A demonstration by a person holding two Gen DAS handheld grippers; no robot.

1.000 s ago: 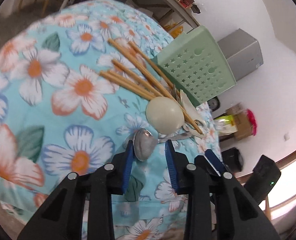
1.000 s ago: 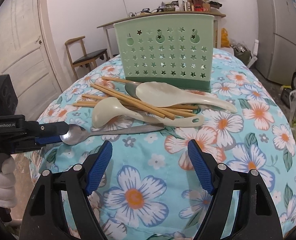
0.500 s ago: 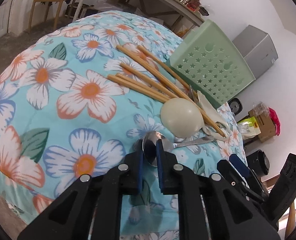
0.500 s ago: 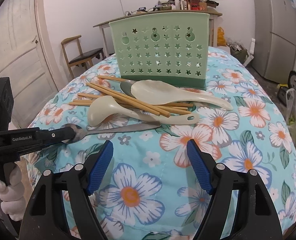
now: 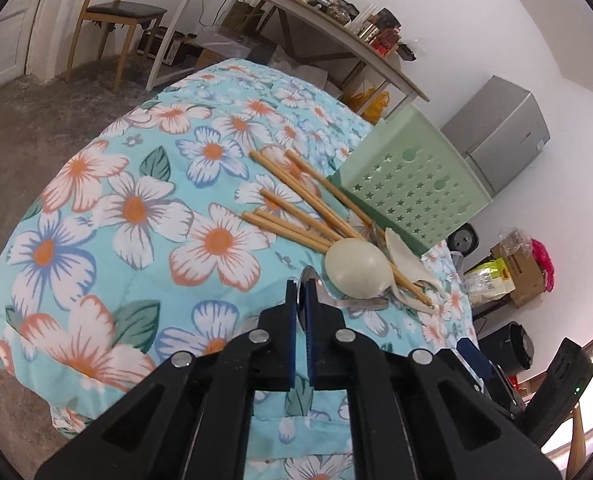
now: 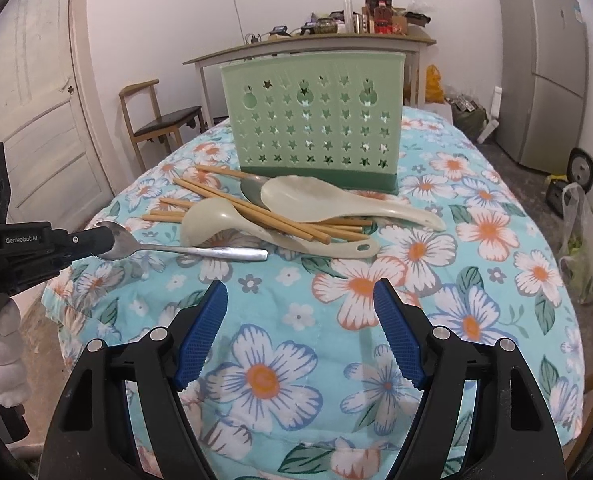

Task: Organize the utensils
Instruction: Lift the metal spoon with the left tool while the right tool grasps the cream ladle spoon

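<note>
- Left gripper (image 5: pixel 302 300) pinches the metal spoon (image 6: pixel 184 246) by its bowl; pads pressed together on it, and the handle sticks out away from the gripper, low over the floral cloth (image 6: pixel 416 292).
- Grip is on a curved, smooth bowl, so the spoon could likely swivel or slip out between the pads when lifted or tilted.
- Handle end sits just beside the cream ladle (image 6: pixel 256 226); a sideways swing may knock it and the chopsticks (image 6: pixel 256 210) piled beyond it.
- Green holder (image 6: pixel 316 120) stands upright beyond that pile; the spoon would go in handle-first, so poor aim could catch the rim or tip the holder.
- Right gripper (image 6: pixel 300 332) hangs spread wide, holding nothing, over bare cloth on the near side of the pile; crossing paths with the left one risks a bump.
- Rice paddle (image 6: pixel 336 204) rests across the chopsticks, easily shifted.
</note>
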